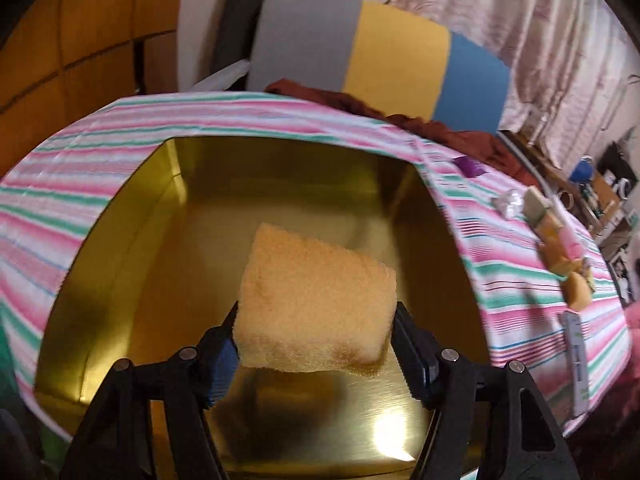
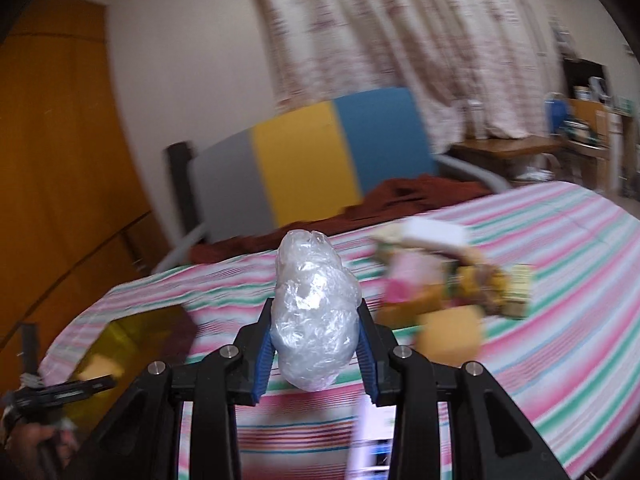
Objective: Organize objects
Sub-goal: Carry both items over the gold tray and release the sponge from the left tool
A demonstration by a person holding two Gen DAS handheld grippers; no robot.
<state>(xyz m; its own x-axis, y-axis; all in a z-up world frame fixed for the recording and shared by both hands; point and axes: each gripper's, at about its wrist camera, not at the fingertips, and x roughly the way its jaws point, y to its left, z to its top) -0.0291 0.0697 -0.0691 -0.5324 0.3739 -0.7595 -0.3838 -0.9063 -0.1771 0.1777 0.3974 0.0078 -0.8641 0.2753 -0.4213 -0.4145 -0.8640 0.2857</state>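
My left gripper (image 1: 316, 344) is shut on a yellow sponge (image 1: 316, 300) and holds it inside a gold metal tin (image 1: 120, 240), above its floor. My right gripper (image 2: 316, 344) is shut on a crumpled clear plastic bag (image 2: 312, 312), held above the striped bedsheet (image 2: 560, 320). The tin also shows in the right wrist view (image 2: 132, 332) at lower left, with the left gripper body (image 2: 60, 394) over it. A blurred pile of sponges and small items (image 2: 452, 284) lies on the sheet right of the bag; it also shows in the left wrist view (image 1: 560, 248).
A grey, yellow and blue headboard (image 2: 312, 160) stands behind the bed. A dark red cloth (image 1: 400, 116) lies at the bed's far edge. A purple item (image 1: 468, 165) and a white flat package (image 1: 576, 356) lie on the sheet. A cluttered desk (image 2: 580, 132) is far right.
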